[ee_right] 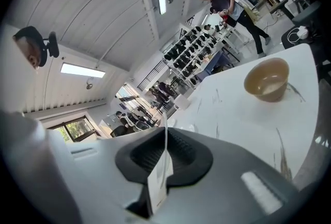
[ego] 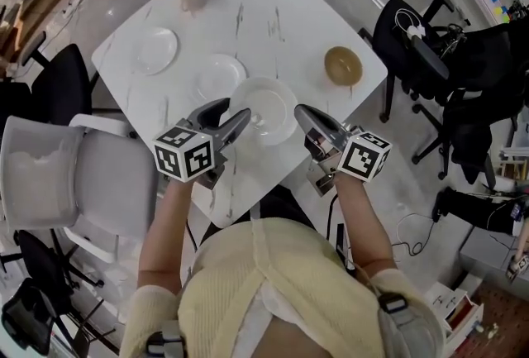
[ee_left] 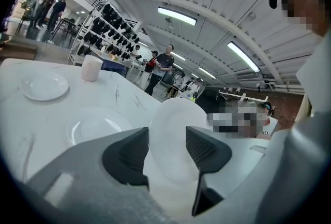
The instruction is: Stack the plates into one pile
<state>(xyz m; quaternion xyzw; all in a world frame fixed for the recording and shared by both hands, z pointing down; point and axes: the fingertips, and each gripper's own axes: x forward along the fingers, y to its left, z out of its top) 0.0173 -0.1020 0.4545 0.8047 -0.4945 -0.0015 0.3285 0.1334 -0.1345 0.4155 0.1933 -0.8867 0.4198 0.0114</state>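
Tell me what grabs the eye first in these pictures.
First comes the big white plate near the front of the marble table, tilted, its rim pinched in the shut right gripper. The left gripper stands open at the plate's other edge. Beyond lie two smaller plates on the left and a brown bowl on the right.
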